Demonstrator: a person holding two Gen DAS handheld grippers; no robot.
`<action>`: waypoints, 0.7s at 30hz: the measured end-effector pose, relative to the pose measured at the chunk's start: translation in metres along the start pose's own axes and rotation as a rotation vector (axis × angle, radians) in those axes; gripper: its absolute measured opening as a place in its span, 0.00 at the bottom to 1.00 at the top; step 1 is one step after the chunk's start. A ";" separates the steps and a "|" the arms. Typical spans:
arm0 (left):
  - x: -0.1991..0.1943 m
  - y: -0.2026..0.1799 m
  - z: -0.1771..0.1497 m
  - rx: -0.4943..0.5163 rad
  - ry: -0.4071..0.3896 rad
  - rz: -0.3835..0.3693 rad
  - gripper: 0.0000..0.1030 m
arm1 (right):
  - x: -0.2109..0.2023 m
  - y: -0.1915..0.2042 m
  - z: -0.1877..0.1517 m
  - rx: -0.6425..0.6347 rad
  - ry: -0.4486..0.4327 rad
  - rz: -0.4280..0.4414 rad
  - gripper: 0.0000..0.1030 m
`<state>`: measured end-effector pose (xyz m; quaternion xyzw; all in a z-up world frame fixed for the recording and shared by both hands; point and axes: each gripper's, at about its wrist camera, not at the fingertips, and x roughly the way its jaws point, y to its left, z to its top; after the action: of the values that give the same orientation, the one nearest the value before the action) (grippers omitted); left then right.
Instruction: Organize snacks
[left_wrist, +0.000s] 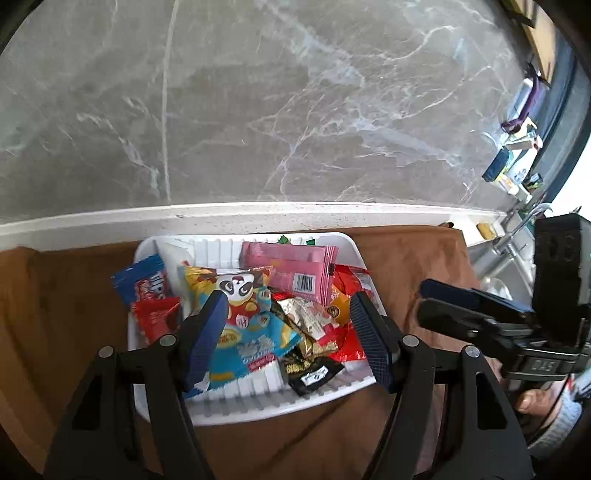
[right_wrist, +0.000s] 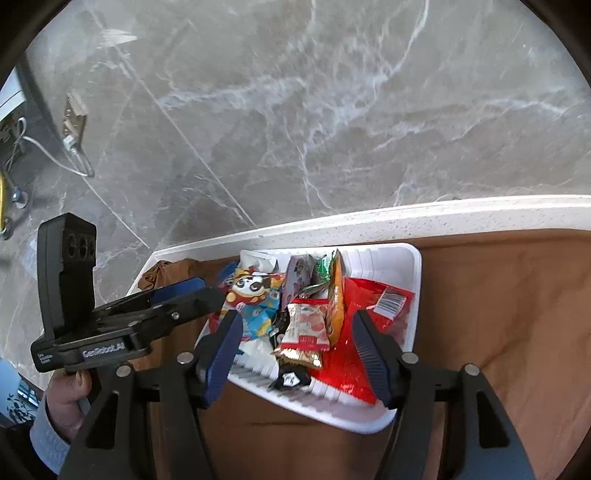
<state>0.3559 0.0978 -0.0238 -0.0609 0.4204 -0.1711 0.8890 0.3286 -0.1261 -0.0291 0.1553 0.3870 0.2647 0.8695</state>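
Observation:
A white ribbed tray (left_wrist: 229, 410) (right_wrist: 413, 266) on a brown cloth holds several snack packs. A panda pack (left_wrist: 243, 310) (right_wrist: 255, 295) lies in the middle, a pink pack (left_wrist: 295, 269) behind it, a blue pack (left_wrist: 142, 284) and a red pack (left_wrist: 155, 317) at the left. A large red foil bag (right_wrist: 365, 314), an orange pack (right_wrist: 335, 295) and a gold-ended pack (right_wrist: 306, 332) lie at the right. My left gripper (left_wrist: 288, 306) is open and empty above the tray. My right gripper (right_wrist: 295, 321) is open and empty above the tray; it also shows in the left wrist view (left_wrist: 428, 299).
The brown cloth (left_wrist: 406, 258) (right_wrist: 498, 295) covers a white counter (left_wrist: 258, 218) beside a grey marble wall (left_wrist: 295, 92). Small boxes (left_wrist: 513, 155) and a tap (left_wrist: 524, 218) stand at the far right. A socket with a white cable (right_wrist: 74, 144) is on the wall at the left.

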 end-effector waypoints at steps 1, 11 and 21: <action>-0.006 -0.003 -0.002 0.006 -0.004 0.009 0.67 | -0.006 0.003 -0.002 -0.006 -0.008 -0.002 0.67; -0.055 -0.031 -0.022 0.068 -0.053 0.102 0.88 | -0.058 0.029 -0.028 -0.100 -0.084 -0.076 0.83; -0.098 -0.067 -0.040 0.171 -0.101 0.150 0.89 | -0.098 0.044 -0.047 -0.121 -0.151 -0.115 0.87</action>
<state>0.2501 0.0711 0.0387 0.0383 0.3625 -0.1358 0.9212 0.2234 -0.1445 0.0188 0.0997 0.3119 0.2245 0.9178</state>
